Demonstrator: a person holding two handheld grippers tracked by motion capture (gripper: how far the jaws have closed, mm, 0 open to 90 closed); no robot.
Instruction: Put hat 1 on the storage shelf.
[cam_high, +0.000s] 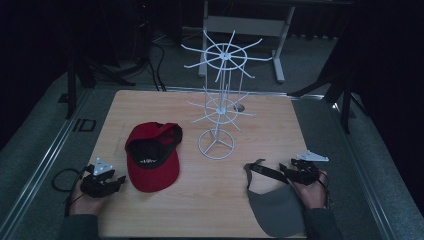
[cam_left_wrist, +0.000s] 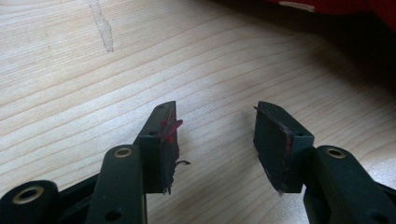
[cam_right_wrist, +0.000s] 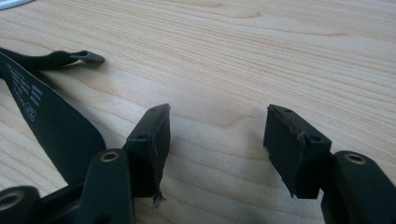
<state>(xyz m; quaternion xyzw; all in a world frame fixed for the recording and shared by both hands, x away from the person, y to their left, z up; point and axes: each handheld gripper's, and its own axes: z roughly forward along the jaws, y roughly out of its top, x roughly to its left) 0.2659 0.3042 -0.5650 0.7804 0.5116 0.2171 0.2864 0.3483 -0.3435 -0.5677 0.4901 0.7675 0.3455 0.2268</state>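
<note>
Visor (cam_high: 277, 207) lies near-right on table (cam_high: 210, 200), strap just beside R gripper (cam_high: 286, 169); red cap (cam_high: 151, 156) sits near-left, close to L gripper (cam_high: 120, 181). Both grippers gape wide, holding nothing. Rack (cam_high: 220, 100) stands far-centre. Best: nip visor's strap w/ R, lift level, hook over a low arm.

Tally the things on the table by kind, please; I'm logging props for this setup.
Caps: 1, the red cap
Visors: 1, the grey visor
Racks: 1, the white wire rack
Total: 3
</note>
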